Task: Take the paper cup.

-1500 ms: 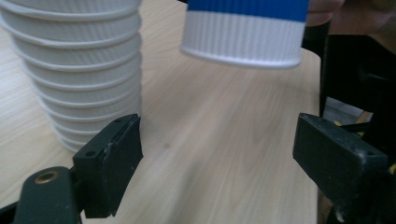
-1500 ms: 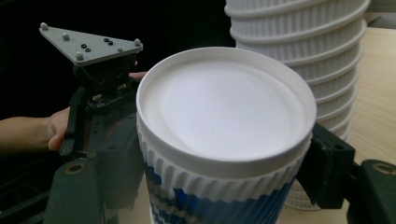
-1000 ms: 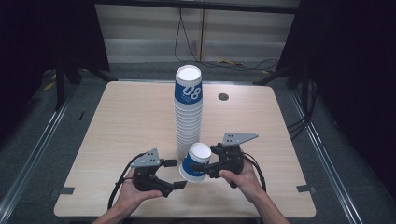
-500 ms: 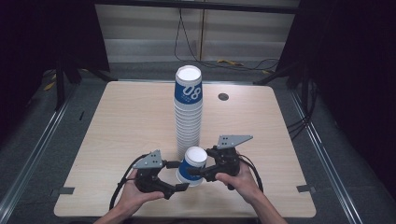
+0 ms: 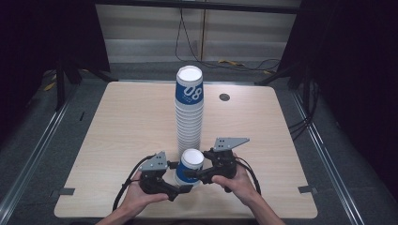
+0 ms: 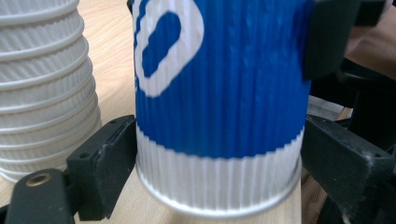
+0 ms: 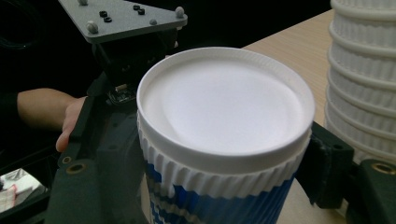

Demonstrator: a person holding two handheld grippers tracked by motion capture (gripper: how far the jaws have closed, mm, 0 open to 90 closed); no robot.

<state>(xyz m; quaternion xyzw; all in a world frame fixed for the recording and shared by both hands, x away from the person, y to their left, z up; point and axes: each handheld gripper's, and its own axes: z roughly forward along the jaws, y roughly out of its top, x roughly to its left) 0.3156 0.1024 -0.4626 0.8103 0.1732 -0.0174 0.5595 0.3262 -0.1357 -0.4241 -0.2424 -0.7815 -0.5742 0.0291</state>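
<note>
A blue-and-white ribbed paper cup (image 5: 190, 164) stands upright near the table's front edge, just in front of a tall stack of the same cups (image 5: 189, 117). My left gripper (image 5: 183, 186) comes in from the left and is shut on the cup's white base (image 6: 219, 186). My right gripper (image 5: 195, 172) comes in from the right and is shut on the cup just under its rim (image 7: 224, 107). In the left gripper view, the jaws (image 6: 219, 163) press on both sides of the base. The right gripper's jaws (image 7: 219, 177) flank the ribbed wall.
The wooden table (image 5: 117, 131) has bare room to either side of the stack. A small dark round disc (image 5: 224, 97) sits at the back right. The stack (image 6: 42, 93) stands close beside the held cup. Dark floor and cables surround the table.
Both grippers and the cup between them have shifted slightly toward the front edge and a little left. The stack has not moved.
</note>
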